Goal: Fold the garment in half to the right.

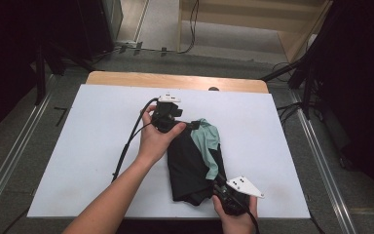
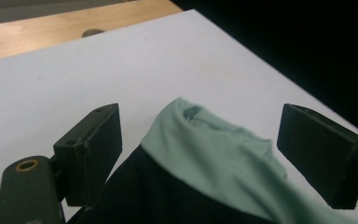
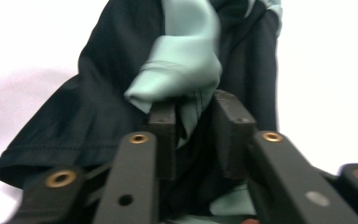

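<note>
A crumpled black garment (image 1: 190, 168) with a mint-green lining lies on the white table (image 1: 97, 146), right of centre. My left gripper (image 1: 193, 125) is at its far end, open. In the left gripper view its jaws stand wide apart on either side of the green fold (image 2: 214, 144), and I cannot tell whether they touch it. My right gripper (image 1: 218, 184) is at the garment's near end, by the table's front edge. In the right gripper view this gripper (image 3: 193, 105) is shut on a bunch of black and green cloth (image 3: 107, 93).
A wooden strip (image 1: 175, 80) runs along the table's far edge, with a small dark spot on it. A black cable (image 1: 126, 151) trails from the left gripper across the table's left half. Dark stands and floor rails flank the table.
</note>
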{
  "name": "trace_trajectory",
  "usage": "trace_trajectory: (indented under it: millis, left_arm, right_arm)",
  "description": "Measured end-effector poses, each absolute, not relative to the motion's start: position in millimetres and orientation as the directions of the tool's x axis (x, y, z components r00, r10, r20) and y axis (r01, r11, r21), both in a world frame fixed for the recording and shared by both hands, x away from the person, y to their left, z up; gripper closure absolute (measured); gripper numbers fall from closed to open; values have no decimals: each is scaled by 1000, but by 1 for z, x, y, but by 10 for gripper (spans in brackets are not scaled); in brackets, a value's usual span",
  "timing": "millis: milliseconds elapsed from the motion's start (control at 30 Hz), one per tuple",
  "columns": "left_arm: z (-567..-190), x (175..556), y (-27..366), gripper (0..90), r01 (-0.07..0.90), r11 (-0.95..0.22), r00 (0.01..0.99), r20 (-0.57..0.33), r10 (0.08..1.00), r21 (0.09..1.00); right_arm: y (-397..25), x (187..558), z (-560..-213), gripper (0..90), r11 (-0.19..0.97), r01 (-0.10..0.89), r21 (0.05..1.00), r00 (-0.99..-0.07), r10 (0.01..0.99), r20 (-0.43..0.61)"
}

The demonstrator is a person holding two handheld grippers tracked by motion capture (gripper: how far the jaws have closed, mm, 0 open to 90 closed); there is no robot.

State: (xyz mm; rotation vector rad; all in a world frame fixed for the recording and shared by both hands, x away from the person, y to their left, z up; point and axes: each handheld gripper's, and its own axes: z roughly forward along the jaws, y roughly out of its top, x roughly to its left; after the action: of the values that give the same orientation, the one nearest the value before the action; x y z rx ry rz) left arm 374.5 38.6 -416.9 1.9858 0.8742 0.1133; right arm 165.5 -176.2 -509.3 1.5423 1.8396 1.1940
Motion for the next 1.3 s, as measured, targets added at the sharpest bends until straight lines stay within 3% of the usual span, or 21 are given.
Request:
trace_trajectory:
  millis: [133,300,567,700,867,933,1100,1300]
  left_arm:
    - [-439,375,54,148,543,-312,730,-255,634,779]
    - [-457,375,73,197,559,-301,701,-246,670,772]
    - [-476,381,89,310,612,-279,640,-256,725,740]
    - [-483,383,88,350,632,-272,621,-264,738,725]
    - [-484,384,85,427,643,-273,613,-268,743,715]
    - [-485,383,85,517,649,-273,610,-272,744,710]
    - [-481,380,82,864,637,-277,640,-294,710,720]
    - [-469,373,76,892,583,-285,681,-267,682,761]
  right_arm:
    - [-186,161,-508,626,16,559,829,-246,958,147]
    - [-201,155,-506,531,17,563,826,-225,965,133]
    - [-204,172,-480,439,23,516,856,-316,934,166]
    - [-195,192,-490,532,104,593,799,-336,933,128]
    - [-199,197,-504,847,113,638,762,-336,931,143]
    - [-204,194,-501,857,102,626,774,-336,930,150]
    - [-213,181,-494,859,79,592,802,-323,935,146]
    - [-222,170,-493,858,75,602,795,-320,935,154]
